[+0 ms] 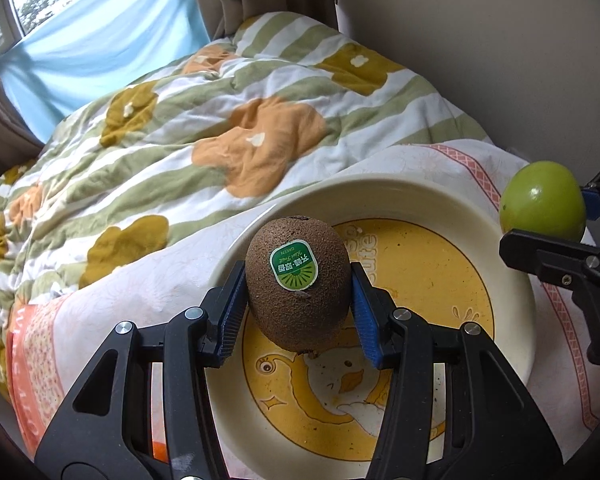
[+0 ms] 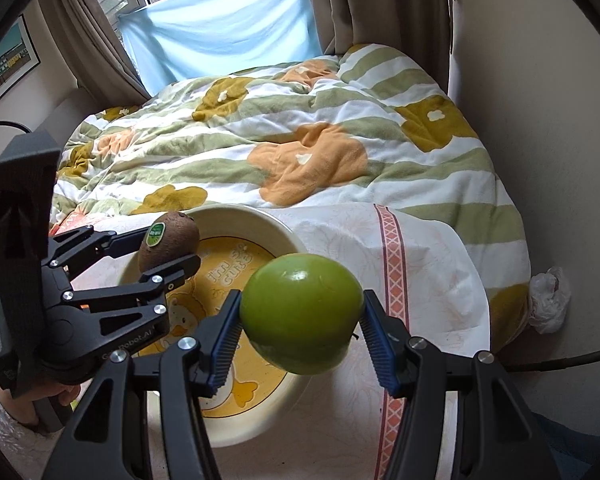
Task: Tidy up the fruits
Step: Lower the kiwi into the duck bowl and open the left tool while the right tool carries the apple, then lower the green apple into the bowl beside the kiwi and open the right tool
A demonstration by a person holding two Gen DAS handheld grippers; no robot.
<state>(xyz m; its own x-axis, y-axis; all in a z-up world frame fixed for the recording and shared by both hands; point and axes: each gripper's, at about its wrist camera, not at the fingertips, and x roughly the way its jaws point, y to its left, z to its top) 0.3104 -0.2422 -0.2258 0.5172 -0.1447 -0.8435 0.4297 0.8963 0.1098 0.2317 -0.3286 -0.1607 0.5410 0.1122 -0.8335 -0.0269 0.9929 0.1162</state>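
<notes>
My left gripper (image 1: 298, 296) is shut on a brown kiwi (image 1: 298, 284) with a green sticker and holds it above a cream plate (image 1: 420, 200) with a yellow duck picture. My right gripper (image 2: 302, 320) is shut on a green apple (image 2: 302, 312) and holds it over the plate's right rim (image 2: 236, 210). The kiwi (image 2: 168, 246) and left gripper (image 2: 156, 256) show at the left of the right wrist view. The apple (image 1: 542, 202) and the right gripper (image 1: 580, 236) show at the right edge of the left wrist view.
The plate rests on a white cloth with a pink patterned stripe (image 2: 392, 248), laid over a bed. A flowered green-striped quilt (image 1: 180, 128) covers the bed behind. Curtains and a window with a blue sheet (image 2: 220, 32) stand at the back. A wall (image 1: 480, 40) is on the right.
</notes>
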